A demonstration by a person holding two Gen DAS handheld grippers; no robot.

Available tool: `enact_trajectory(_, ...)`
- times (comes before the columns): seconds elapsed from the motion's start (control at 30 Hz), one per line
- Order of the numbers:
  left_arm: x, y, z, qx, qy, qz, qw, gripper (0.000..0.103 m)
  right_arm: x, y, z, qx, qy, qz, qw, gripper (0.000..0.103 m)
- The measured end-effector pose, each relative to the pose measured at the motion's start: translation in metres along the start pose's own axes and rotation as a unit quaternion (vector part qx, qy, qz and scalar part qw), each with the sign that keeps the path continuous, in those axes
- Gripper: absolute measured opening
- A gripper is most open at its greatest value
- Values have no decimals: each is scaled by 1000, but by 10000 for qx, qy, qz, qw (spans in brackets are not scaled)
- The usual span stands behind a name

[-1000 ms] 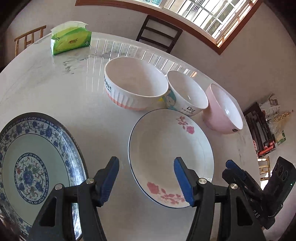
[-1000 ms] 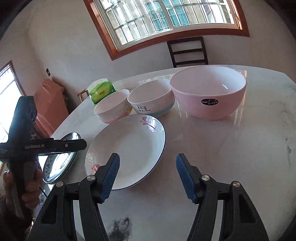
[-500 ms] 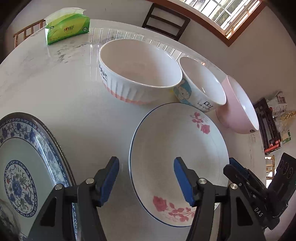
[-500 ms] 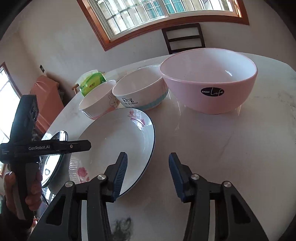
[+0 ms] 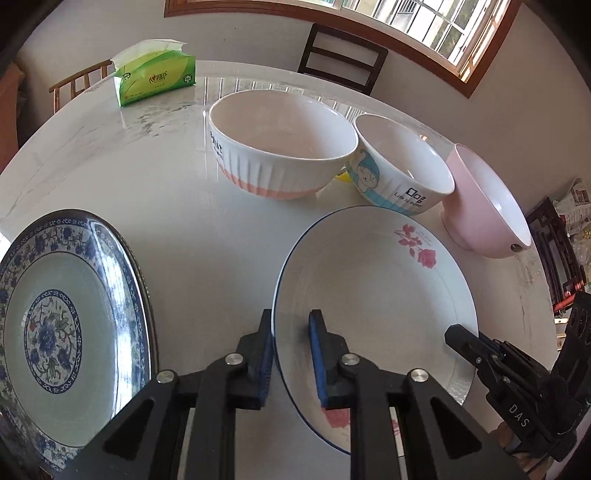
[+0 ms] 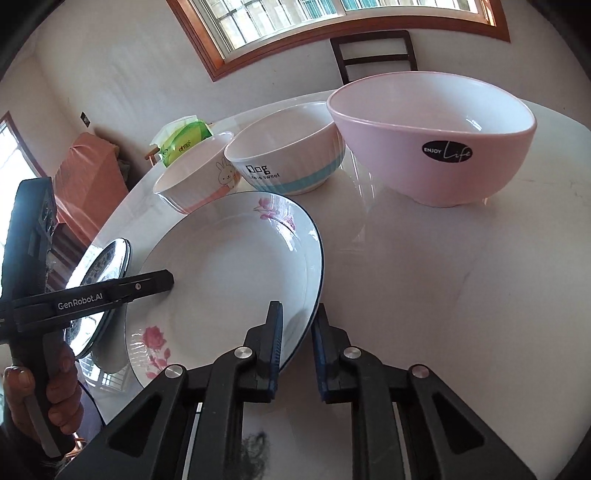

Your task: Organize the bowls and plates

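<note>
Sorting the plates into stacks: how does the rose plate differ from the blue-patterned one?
The rose plate is plain white with pink flowers and a thin blue rim line; the blue-patterned plate is covered in blue ornament. The rose plate has a hand-held gripper clamped on each edge; the blue-patterned plate is untouched. Both are round and shallow.

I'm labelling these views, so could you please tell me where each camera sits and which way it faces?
Left wrist: on the left gripper, looking down across the table; its fingers straddle the flowered plate's rim; the right gripper shows too.
Right wrist: on the right gripper, facing the window; its fingers pinch the opposite rim; the left gripper and a hand show.
Shared: plate, three bowls, tissue pack.
</note>
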State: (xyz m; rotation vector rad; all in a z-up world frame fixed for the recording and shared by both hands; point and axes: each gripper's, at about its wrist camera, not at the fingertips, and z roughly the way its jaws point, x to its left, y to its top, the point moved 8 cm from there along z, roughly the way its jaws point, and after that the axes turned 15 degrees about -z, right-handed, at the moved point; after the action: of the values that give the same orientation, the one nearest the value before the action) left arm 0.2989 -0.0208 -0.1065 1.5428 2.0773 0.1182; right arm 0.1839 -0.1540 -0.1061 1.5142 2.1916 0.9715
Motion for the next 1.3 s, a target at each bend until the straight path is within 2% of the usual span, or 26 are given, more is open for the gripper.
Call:
enact_trajectory(0.1,-4,-8,-11,-95,-125,-16,9999,18,2,-5,-13,-124,33,110,9999,15)
enact_trajectory(0.27,-8,-19,-38,-450,-81,141,9989,18,14,-10,-34,-314,79,149,9994,15)
enact_trajectory(0.57,15,-29,-84,-868,-6,116,9962,18,52,-5,-57,-529,160,-51,9985,15)
enact_trajectory(0.87,62,-29,-115,-1162,119,-188,9930,18,101,8,-45,-465,309,-444,9975,15)
enact_trajectory(1.3,136,-23,-138,-1276,189,-770,9887,18,163,24,-15,-270,519,-959,9937,15)
